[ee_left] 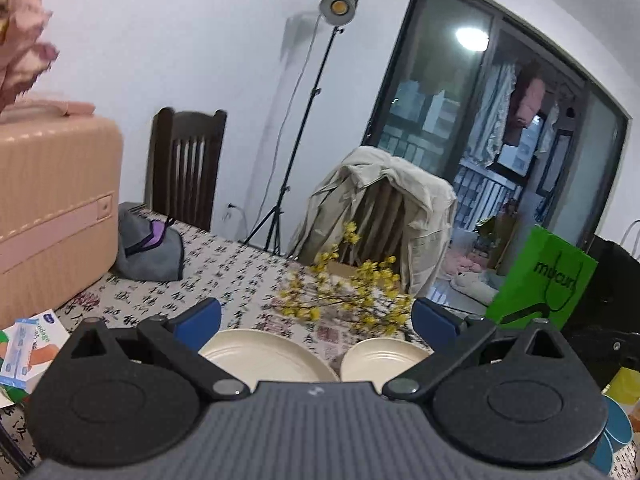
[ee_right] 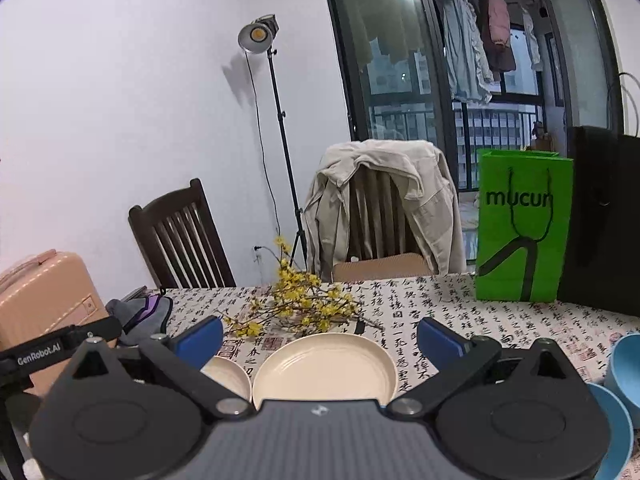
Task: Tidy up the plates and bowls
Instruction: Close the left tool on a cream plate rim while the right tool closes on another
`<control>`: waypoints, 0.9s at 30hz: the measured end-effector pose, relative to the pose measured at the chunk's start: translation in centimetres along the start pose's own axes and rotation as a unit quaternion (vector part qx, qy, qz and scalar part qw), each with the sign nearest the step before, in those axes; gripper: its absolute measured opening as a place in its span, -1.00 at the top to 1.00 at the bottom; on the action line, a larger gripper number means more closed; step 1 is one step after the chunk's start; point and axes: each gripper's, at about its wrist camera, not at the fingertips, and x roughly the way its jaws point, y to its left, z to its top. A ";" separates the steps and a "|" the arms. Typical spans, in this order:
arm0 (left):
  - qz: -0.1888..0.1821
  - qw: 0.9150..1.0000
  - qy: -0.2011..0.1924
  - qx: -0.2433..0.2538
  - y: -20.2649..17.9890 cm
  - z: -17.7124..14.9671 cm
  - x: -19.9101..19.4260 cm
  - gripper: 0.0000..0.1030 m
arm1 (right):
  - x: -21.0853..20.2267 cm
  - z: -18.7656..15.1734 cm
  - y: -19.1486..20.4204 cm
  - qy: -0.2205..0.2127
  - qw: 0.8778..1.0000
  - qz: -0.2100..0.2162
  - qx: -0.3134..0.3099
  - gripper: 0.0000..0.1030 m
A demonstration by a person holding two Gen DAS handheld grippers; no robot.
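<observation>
Two cream plates lie side by side on the patterned tablecloth. In the left wrist view one cream plate (ee_left: 264,356) is below my open left gripper (ee_left: 316,318) and the other cream plate (ee_left: 384,358) lies to its right. In the right wrist view my open right gripper (ee_right: 320,336) hovers over one cream plate (ee_right: 326,368), with the second cream plate (ee_right: 230,372) at its left. A blue bowl (ee_right: 624,364) and a blue plate (ee_right: 616,424) sit at the far right. Both grippers are empty.
A yellow flower sprig (ee_right: 296,300) lies behind the plates. A green paper bag (ee_right: 520,228) and a black bag (ee_right: 600,216) stand at the back right. A pink suitcase (ee_left: 52,208) and a grey pouch (ee_left: 148,248) sit at the left. Two chairs stand behind the table.
</observation>
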 end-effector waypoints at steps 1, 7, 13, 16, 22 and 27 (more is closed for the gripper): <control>0.004 1.000 0.002 -0.005 0.4 0.1 0.2 -1.00 | 0.5 0.0 0.2 0.004 1.000 0.002 -0.001 -1.00; 0.047 0.999 0.021 -0.015 2.2 0.6 1.9 -1.00 | 4.0 -0.3 2.0 0.040 0.999 0.013 0.003 -1.00; 0.086 0.995 0.044 -0.014 3.9 0.9 3.9 -1.00 | 7.1 -1.4 4.3 0.083 0.996 0.020 0.001 -1.00; 0.104 0.993 0.055 -0.018 4.5 0.9 4.6 -1.00 | 8.5 -2.2 5.4 0.103 0.994 0.023 0.002 -1.00; 0.114 0.989 0.089 -0.016 5.6 0.4 6.5 -1.00 | 10.7 -4.2 7.0 0.145 0.989 0.034 0.010 -1.00; 0.131 0.985 0.111 -0.012 6.5 -0.2 8.3 -1.00 | 12.0 -5.4 8.2 0.168 0.985 0.030 0.016 -0.96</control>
